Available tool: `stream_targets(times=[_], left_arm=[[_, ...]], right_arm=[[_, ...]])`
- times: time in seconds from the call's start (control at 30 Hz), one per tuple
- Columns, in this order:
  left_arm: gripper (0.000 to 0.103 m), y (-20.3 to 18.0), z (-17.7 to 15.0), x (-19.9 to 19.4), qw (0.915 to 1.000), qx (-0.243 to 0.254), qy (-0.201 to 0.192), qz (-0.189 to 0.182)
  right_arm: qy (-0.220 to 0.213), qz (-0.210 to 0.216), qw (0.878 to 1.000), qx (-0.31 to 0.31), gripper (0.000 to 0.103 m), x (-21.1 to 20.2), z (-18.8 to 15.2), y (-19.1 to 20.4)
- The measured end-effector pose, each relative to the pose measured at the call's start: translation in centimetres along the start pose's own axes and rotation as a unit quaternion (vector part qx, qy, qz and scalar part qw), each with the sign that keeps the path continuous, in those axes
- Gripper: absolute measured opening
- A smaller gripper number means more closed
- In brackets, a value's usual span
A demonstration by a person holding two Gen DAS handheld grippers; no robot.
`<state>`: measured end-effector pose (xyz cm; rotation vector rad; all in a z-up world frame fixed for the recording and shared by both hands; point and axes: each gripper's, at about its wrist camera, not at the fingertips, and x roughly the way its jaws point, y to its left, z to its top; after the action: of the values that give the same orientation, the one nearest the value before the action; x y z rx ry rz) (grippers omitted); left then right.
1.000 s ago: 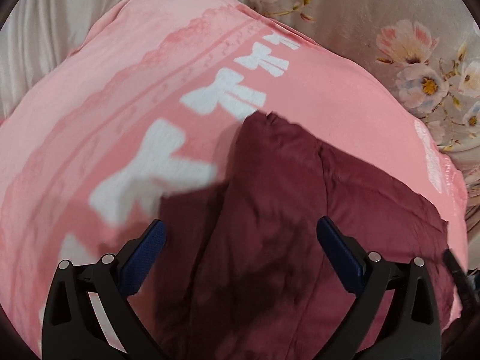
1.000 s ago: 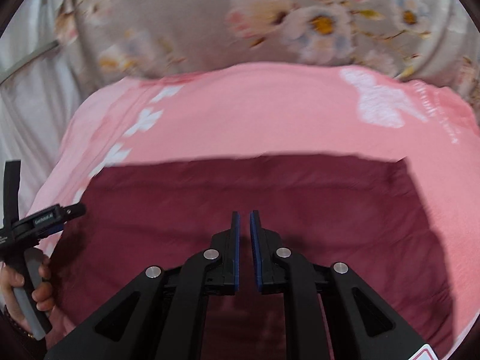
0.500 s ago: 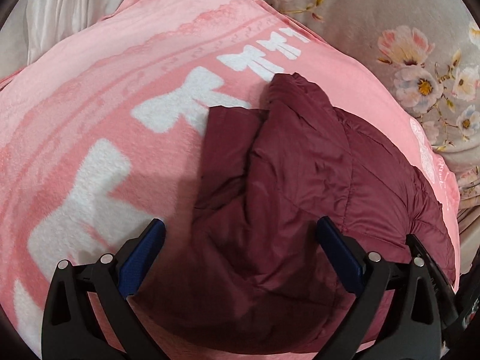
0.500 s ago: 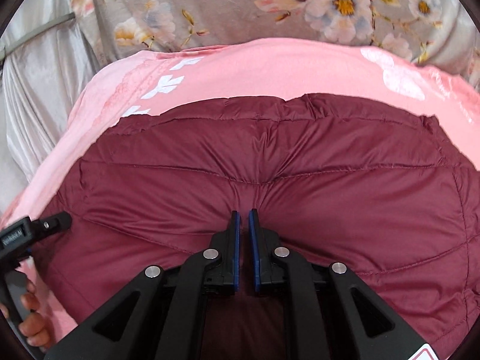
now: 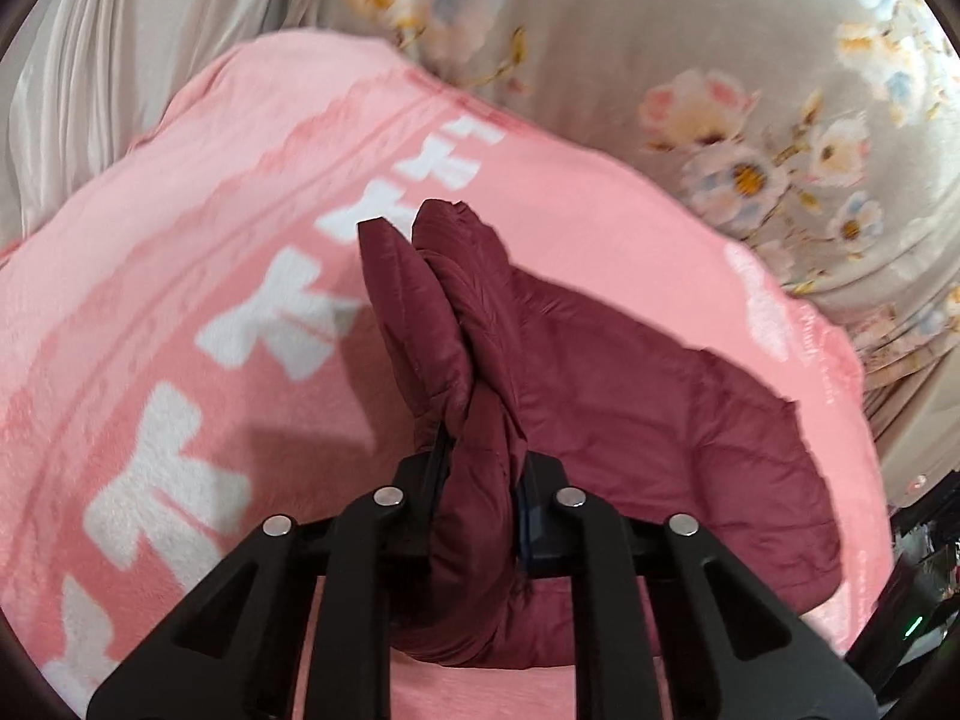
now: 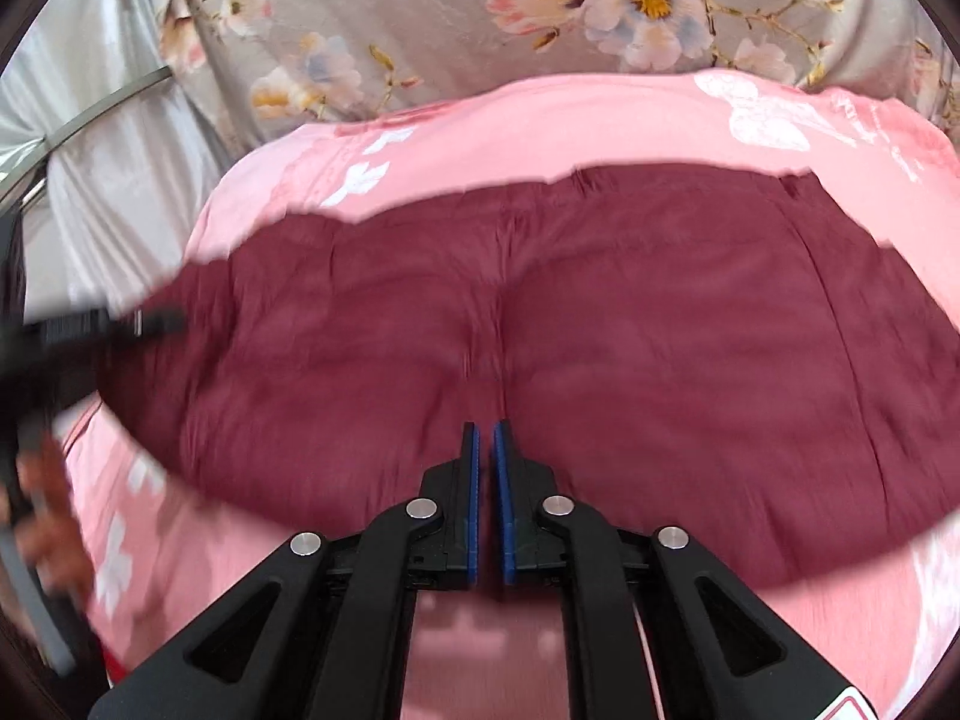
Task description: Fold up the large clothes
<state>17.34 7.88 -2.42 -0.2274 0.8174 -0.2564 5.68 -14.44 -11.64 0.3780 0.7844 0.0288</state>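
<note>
A dark red quilted jacket (image 5: pixel 648 396) lies on a pink blanket (image 5: pixel 180 276) with white bow prints. My left gripper (image 5: pixel 480 468) is shut on a thick bunch of the jacket's left edge, which stands up in folds in front of it. In the right wrist view the jacket (image 6: pixel 600 348) spreads wide across the blanket (image 6: pixel 540 126). My right gripper (image 6: pixel 486 438) is shut with its blue pads nearly touching; it sits on the jacket's near edge, and cloth between the pads cannot be made out. The left gripper's handle (image 6: pixel 72 336) shows blurred at the left.
A grey floral bedsheet (image 5: pixel 750 90) lies beyond the blanket, also in the right wrist view (image 6: pixel 540 18). Pale satin fabric (image 5: pixel 120 60) bunches at the far left. The person's hand (image 6: pixel 42 528) shows at the lower left of the right wrist view.
My left gripper has gone from wide open to shut on the jacket's edge. The jacket has shifted and flattened in the right wrist view; the right gripper stays shut.
</note>
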Motion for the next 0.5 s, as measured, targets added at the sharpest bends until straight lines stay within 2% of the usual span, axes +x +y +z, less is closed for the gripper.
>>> stream_targets(times=[0.23, 0.37, 0.5], left_arm=[[0.013, -6.8, 0.7, -3.9, 0.9964, 0.06, -0.037, -0.048], [0.013, -12.7, 0.2, -5.7, 0.9889, 0.111, -0.046, -0.088], [0.013, -19.1, -1.1, -5.5, 0.9789, 0.163, -0.04, -0.116]], right_arm=[[0.005, 0.014, 1.0, 0.011, 0.001, 1.5, -1.5, -0.9], [0.008, 0.036, 0.999, 0.034, 0.001, 1.3, -1.8, -1.9], [-0.004, 0.056, 0.997, 0.062, 0.0, -1.4, -2.1, -3.6]])
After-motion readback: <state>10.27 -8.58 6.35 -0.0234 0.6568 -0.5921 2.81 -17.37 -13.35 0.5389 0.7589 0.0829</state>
